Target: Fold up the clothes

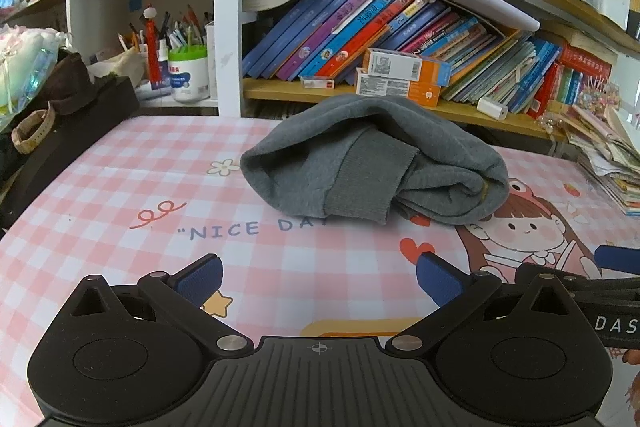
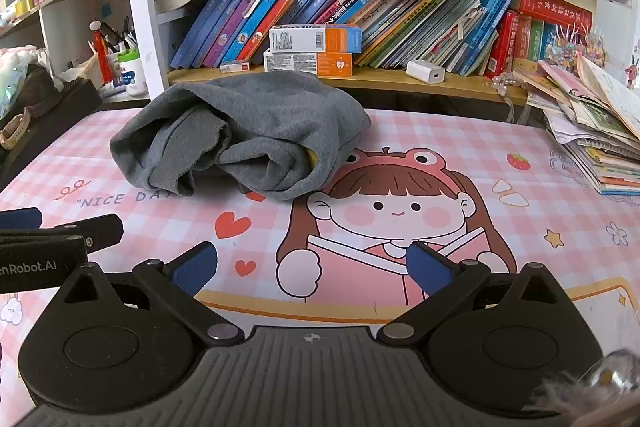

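A grey sweatshirt [image 1: 372,159] lies bundled in a loose heap on the pink checked desk mat [image 1: 100,195], with a ribbed cuff turned toward me. In the right wrist view the same sweatshirt [image 2: 248,131] sits left of centre on the mat [image 2: 440,155]. My left gripper [image 1: 320,281] is open, low over the mat, a short way in front of the garment, nothing between its blue pads. My right gripper [image 2: 312,269] is open too, over the cartoon girl print, nearer than the garment and to its right. Each gripper shows at the edge of the other's view.
A bookshelf [image 1: 400,39] full of leaning books and small boxes runs along the back of the desk. A stack of papers and magazines [image 2: 592,131] lies at the right edge. Pen pots [image 1: 188,67] and dark items [image 1: 60,115] crowd the left side.
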Demonstrator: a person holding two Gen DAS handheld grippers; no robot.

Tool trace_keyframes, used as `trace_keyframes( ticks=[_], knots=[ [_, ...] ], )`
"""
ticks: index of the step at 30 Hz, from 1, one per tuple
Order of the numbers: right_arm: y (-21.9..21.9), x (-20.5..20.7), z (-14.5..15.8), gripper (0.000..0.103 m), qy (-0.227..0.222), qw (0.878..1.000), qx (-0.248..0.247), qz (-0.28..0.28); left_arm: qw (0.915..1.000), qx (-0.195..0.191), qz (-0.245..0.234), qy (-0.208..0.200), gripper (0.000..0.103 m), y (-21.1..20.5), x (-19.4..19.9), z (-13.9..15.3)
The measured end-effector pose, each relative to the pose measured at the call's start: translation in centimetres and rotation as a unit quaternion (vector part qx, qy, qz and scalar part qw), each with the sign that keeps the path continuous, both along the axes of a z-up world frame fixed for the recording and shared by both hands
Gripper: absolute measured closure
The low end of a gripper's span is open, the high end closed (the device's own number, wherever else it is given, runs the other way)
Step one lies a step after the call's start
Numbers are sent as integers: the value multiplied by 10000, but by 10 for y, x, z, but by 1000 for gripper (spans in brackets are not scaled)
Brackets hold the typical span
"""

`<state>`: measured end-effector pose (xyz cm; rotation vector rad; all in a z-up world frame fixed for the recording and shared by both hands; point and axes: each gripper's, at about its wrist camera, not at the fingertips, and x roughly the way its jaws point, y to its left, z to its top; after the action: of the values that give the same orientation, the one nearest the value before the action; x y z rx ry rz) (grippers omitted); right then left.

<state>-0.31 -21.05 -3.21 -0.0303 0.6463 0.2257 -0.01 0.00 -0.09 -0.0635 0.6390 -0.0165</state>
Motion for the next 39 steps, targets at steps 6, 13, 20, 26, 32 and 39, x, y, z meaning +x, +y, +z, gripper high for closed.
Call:
trace_keyframes(
  ticks=[6,13,20,26,32,39],
  knots=[
    [-1,-2,1,1,11,10000,-7,13,10000,-24,-36,-19,0,1,-3,-24],
    [-1,-2,0,1,0,10000,-18,11,10000,-70,-49,40,0,7,-3,-42],
    [-1,-3,0,0,-34,10000,-47,-21,10000,-23,-43,-6,0,4,-7,-46],
    [-1,-3,0,0,-34,10000,-47,-29,10000,-21,-10,-32,0,5,-8,-46],
    [-1,-3,0,0,-7,10000,-57,9,10000,5,-18,-30,0,4,-9,-45],
    [-1,-5,-1,0,7,10000,-66,31,10000,16,33,-48,0,5,-10,-45]
  ],
)
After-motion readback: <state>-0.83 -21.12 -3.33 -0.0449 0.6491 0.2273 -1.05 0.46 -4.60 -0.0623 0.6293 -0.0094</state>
